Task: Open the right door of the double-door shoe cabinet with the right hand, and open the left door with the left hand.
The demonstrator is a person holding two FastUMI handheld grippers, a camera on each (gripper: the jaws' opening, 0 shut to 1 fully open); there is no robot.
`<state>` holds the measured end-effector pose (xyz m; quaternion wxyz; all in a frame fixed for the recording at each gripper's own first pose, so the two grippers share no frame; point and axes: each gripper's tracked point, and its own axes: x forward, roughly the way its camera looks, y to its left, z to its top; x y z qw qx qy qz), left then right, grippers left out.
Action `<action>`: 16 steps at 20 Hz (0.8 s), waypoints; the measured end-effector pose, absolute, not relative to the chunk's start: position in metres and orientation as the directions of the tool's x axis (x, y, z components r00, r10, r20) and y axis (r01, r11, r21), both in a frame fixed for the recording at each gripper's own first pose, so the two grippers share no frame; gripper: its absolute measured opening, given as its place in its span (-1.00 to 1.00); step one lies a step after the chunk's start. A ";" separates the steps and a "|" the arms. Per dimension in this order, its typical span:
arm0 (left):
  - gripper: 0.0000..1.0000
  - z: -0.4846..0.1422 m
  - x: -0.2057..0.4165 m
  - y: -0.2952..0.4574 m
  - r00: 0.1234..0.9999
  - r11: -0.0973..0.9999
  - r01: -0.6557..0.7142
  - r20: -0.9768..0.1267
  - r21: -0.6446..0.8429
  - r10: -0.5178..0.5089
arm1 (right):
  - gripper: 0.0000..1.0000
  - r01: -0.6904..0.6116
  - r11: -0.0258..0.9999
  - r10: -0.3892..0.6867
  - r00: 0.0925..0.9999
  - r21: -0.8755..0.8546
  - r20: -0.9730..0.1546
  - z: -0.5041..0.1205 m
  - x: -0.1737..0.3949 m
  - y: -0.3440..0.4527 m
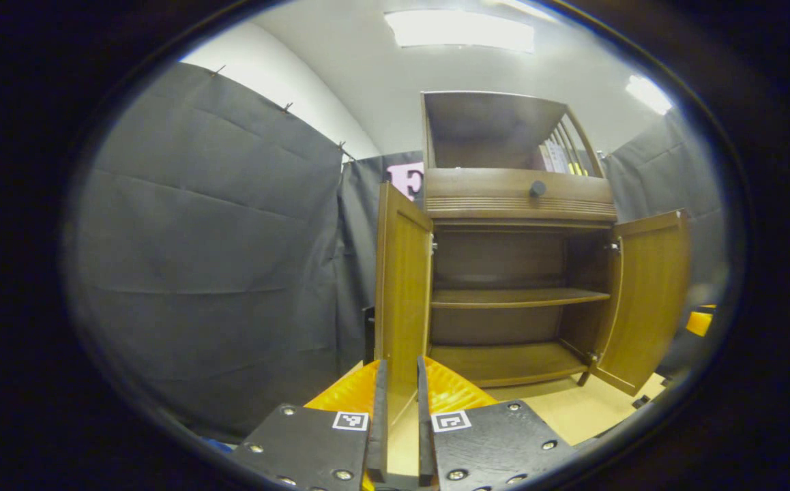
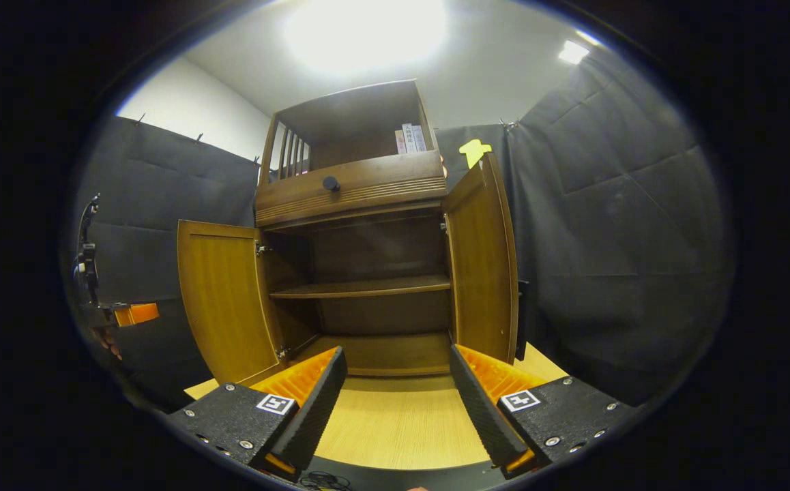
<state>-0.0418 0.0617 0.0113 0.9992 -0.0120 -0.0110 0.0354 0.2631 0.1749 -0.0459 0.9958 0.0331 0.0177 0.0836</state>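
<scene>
Both brown wooden shoe cabinet doors, left door (image 1: 403, 286) and right door (image 2: 482, 266), swung open, left gripper (image 1: 398, 409) clamped on left door's edge, right gripper (image 2: 398, 399) spread wide, holding nothing.

Bright ceiling lights (image 2: 366, 31) glaring, fisheye-warped edges, sharp focus

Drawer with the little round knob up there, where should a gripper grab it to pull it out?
Grip the round knob in the middle of the drawer front. Come straight at it from the front, with one finger on each side. The knob sticks out from the flat front, and it looks like the only part there that two fingers could pinch.
</scene>
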 end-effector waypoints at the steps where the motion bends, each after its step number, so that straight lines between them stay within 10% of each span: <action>1: -0.58 0.011 -0.046 0.061 0.998 0.998 -0.065 0.023 -0.013 0.065 | 0.87 -0.156 0.986 0.158 0.987 0.063 -0.025 -0.044 0.261 0.175; 12: -0.74 -0.011 -0.077 0.044 1.000 1.000 -0.015 -0.002 -0.009 0.015 | 0.87 -0.130 0.989 0.131 0.991 0.069 -0.005 -0.039 0.244 0.183; 16: 0.04 -0.013 -0.082 0.041 1.000 1.000 0.000 0.000 0.000 0.000 | 0.87 -0.134 0.988 0.135 0.991 0.073 -0.004 -0.037 0.243 0.186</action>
